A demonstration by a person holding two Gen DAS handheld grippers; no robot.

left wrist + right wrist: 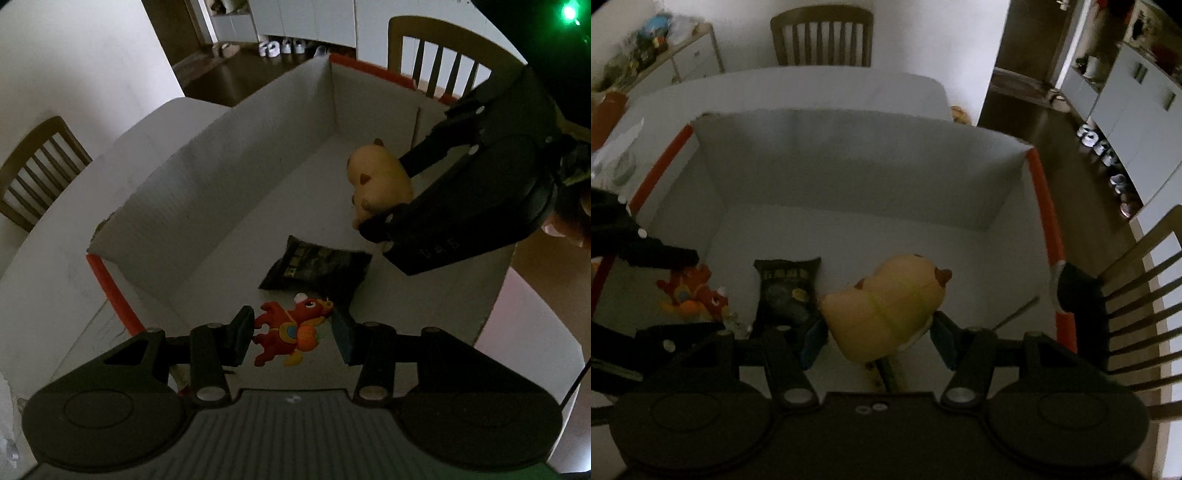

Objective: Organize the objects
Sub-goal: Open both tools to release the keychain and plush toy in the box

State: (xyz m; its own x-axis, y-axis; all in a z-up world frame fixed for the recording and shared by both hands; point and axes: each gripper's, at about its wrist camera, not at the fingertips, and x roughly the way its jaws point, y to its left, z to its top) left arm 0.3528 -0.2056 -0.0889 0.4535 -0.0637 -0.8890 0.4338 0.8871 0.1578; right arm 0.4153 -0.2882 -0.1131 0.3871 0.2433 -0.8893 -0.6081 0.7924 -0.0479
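Inside the white cardboard box (pixel 849 177), the left gripper (pixel 291 338) clamps a red dragon toy (pixel 291 334) just left of the black snack packet (pixel 786 291), while the right gripper (pixel 879 338) clamps a tan plush (pixel 886 306) just right of it.

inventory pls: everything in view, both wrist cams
box: 1, white walls with orange rim edges, on the table
table: 1, white, under the box
red dragon toy: 1, red and orange, between the left gripper's pads, low over the box floor
black snack bag: 1, black, flat on the box floor between the two toys
plush toy: 1, cream with brown ears, between the right gripper's pads, inside the box
chairs: 3 wooden, around the table
shoes: several, white, on the floor by the cabinets
left gripper: black, closed on the dragon
right gripper: black, closed on the plush
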